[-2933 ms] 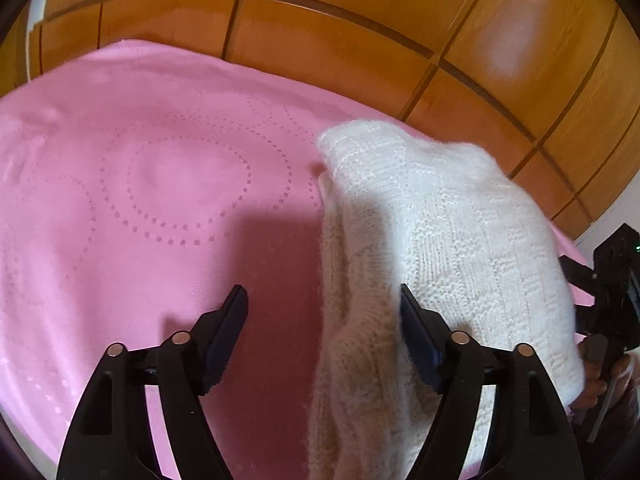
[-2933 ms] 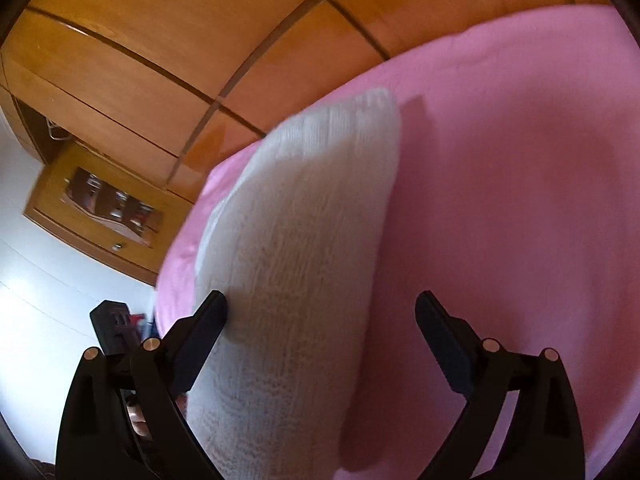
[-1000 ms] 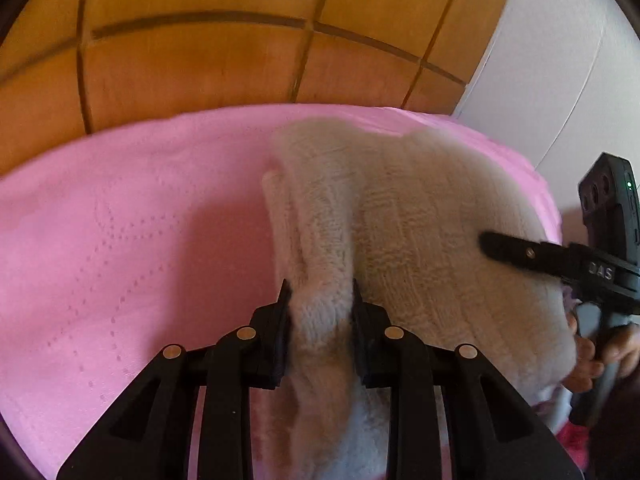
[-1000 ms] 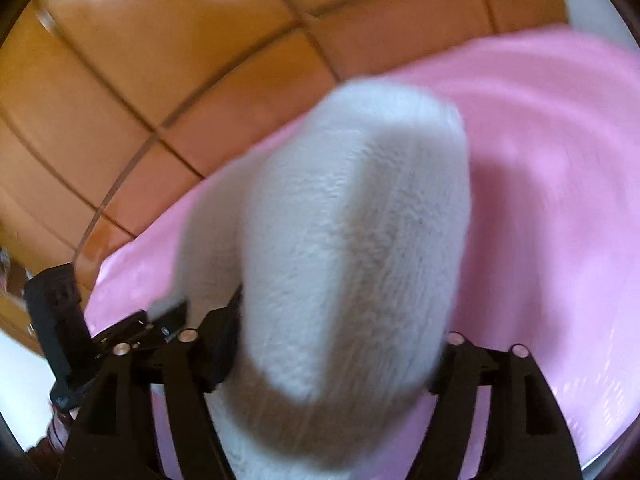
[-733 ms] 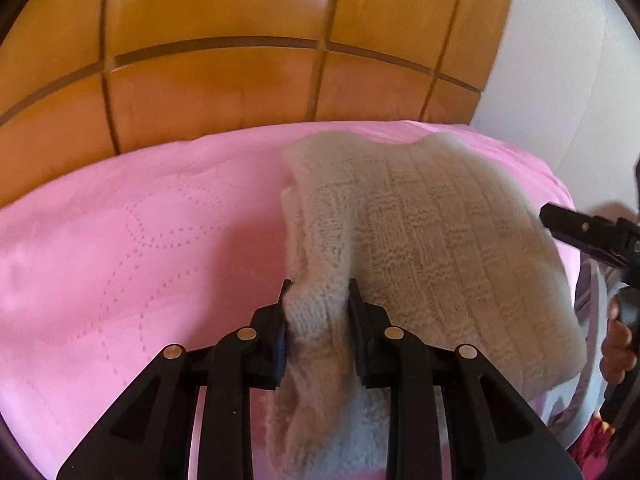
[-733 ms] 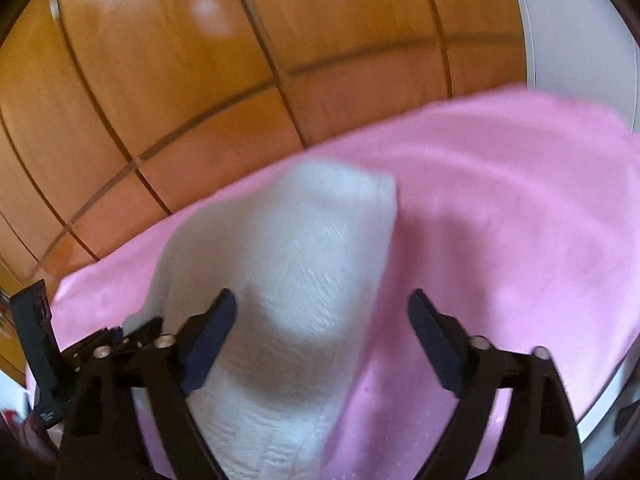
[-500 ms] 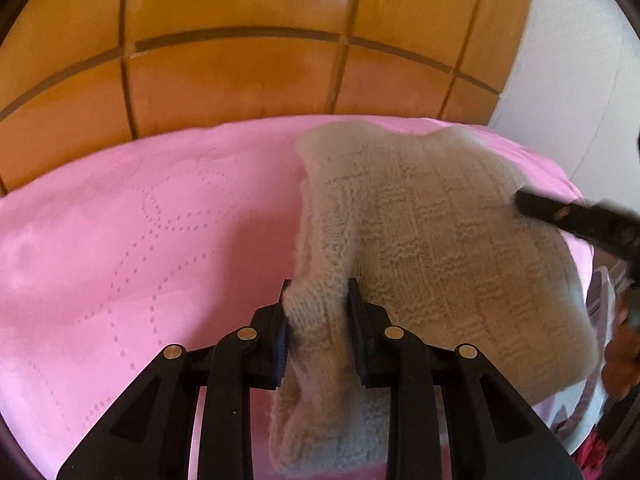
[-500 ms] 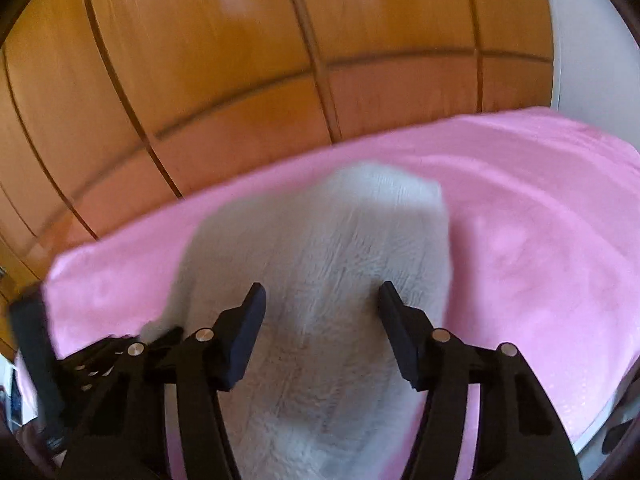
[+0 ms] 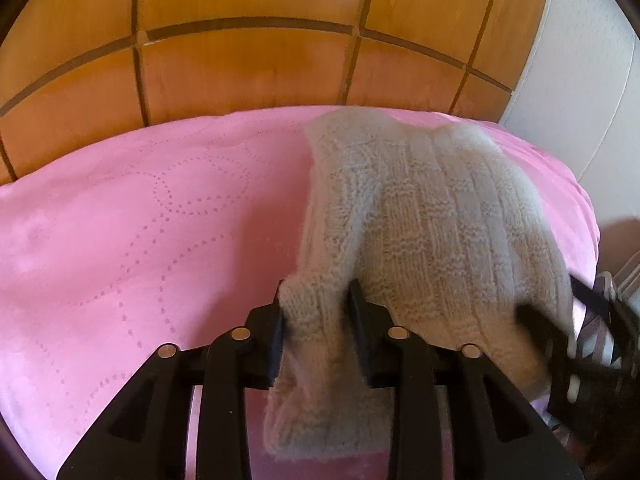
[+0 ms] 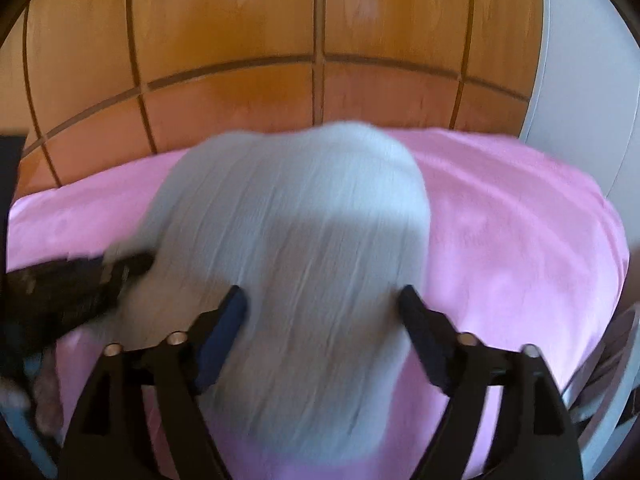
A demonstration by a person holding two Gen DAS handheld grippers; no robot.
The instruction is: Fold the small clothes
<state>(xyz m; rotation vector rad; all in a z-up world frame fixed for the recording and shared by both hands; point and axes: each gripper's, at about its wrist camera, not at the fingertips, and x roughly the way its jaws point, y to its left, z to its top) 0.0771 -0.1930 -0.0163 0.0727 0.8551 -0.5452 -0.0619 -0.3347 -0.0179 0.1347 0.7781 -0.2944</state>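
Left wrist view: a cream, chunky-knit woollen garment [image 9: 432, 232] lies folded into a thick bundle on the right half of a pink quilted bed cover with dotted stitching [image 9: 132, 240]. Its surface shows a basket-weave block pattern with ribbed columns; the left side is a rolled, doubled edge that runs down toward the camera, and the far end has two soft rounded corners. The left gripper [image 9: 316, 312] has that rolled edge between its black fingers, both pads touching the wool, while its jaws are opening. The right gripper [image 9: 560, 320] shows as a blurred black shape at the bundle's near right corner.

In the right wrist view the garment [image 10: 296, 216] is motion-blurred and pale. The right gripper [image 10: 322, 304] straddles its near end with jaws opening; whether the pads touch the knit I cannot tell.

The cover is bare and flat left of the bundle. The bundle's far end comes close to an orange wooden panelled wall [image 9: 248, 68], and its right side sits near the cover's right edge, beside a white wall [image 9: 580, 80].
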